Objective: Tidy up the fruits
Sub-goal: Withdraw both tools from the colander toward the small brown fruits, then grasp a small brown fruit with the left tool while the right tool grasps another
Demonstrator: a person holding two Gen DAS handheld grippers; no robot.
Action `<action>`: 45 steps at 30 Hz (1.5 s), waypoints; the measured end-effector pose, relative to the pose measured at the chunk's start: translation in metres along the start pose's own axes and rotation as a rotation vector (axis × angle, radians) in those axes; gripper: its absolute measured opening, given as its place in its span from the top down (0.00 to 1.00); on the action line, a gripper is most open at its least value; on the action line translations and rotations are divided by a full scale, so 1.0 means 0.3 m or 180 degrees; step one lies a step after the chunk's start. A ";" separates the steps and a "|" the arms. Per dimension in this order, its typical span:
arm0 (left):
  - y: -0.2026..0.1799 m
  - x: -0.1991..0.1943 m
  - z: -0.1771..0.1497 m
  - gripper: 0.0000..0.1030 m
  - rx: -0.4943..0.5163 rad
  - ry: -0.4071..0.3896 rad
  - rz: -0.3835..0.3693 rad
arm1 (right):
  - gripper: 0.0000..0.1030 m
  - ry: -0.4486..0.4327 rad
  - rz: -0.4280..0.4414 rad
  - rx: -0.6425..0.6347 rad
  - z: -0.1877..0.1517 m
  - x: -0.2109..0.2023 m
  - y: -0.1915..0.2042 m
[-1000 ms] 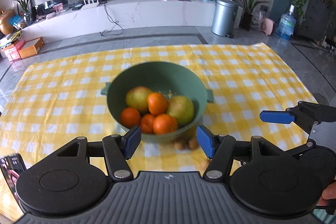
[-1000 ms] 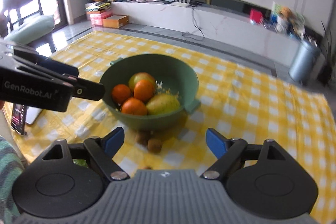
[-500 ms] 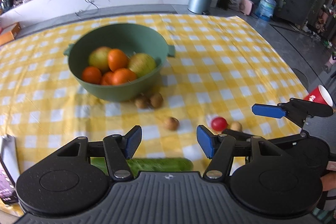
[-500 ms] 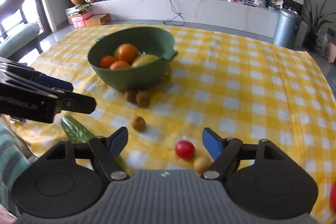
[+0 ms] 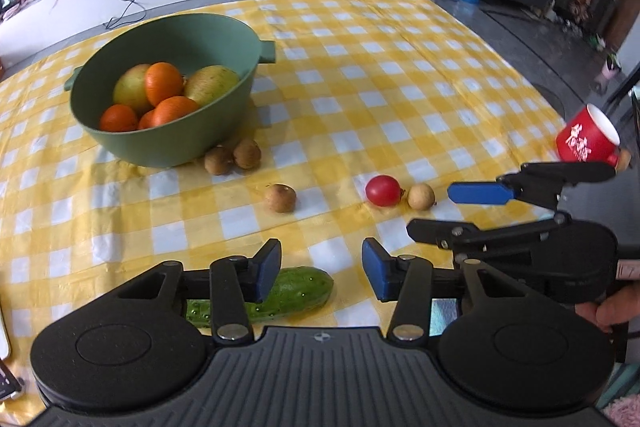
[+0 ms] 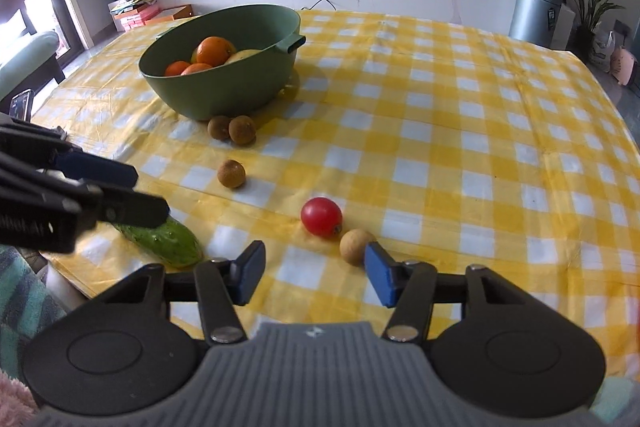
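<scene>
Both my grippers have dropped lower and pulled back from the green bowl [image 5: 168, 115], so the near edge of the yellow checked tablecloth [image 5: 400, 75] fills the views now. My left gripper [image 5: 320, 269] tilts steeply down over the cucumber [image 5: 296, 291]; its jaws are closing with nothing pinched, the left blue pad just in front of the cucumber's rounded tip. That cucumber is bumpy and glossy green, its long axis lying across the table's near edge, blunt end pointing toward my right gripper [image 6: 314, 275]. My right gripper also angles down, jaws closing on bare cloth, and its right pad stands just beside a pale round longan [image 6: 354, 247], which sits touching the smooth red cherry tomato [image 6: 322, 217]. A single brown, rough-skinned longan [image 5: 280, 198] lies farther in, and two more [image 5: 232, 159] rest against the bowl's base. Inside the matte bowl sit oranges [image 5: 164, 83] and two yellow-green pears [image 5: 212, 83]. A red cup [image 5: 586, 141] stands at the right edge
</scene>
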State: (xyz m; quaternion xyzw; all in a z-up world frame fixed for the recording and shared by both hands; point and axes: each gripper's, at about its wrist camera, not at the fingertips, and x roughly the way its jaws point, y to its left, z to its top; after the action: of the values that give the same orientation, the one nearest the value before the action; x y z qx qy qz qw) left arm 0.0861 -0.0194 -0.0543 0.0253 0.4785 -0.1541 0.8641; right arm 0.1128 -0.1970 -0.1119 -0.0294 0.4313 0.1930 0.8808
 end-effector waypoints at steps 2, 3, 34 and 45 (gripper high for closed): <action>0.001 0.012 0.002 0.50 -0.0001 -0.0001 -0.0003 | 0.57 -0.0004 -0.0020 0.0060 -0.001 0.010 -0.010; 0.002 0.019 0.004 0.51 -0.0012 -0.0010 0.0015 | 0.61 -0.0001 -0.0029 0.0095 0.000 0.017 -0.016; 0.073 0.252 0.085 0.65 -0.0125 0.0084 0.0262 | 0.80 0.0139 -0.0364 0.0280 0.010 0.108 -0.058; 0.085 0.254 0.085 0.73 -0.0207 0.0086 0.0205 | 0.80 0.0146 -0.0405 0.0227 0.011 0.111 -0.050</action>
State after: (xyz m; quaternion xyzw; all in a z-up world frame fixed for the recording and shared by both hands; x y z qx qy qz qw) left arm 0.1519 -0.0185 -0.1067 0.0147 0.4939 -0.1102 0.8624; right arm 0.1391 -0.1997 -0.1371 -0.0297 0.4552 0.1205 0.8817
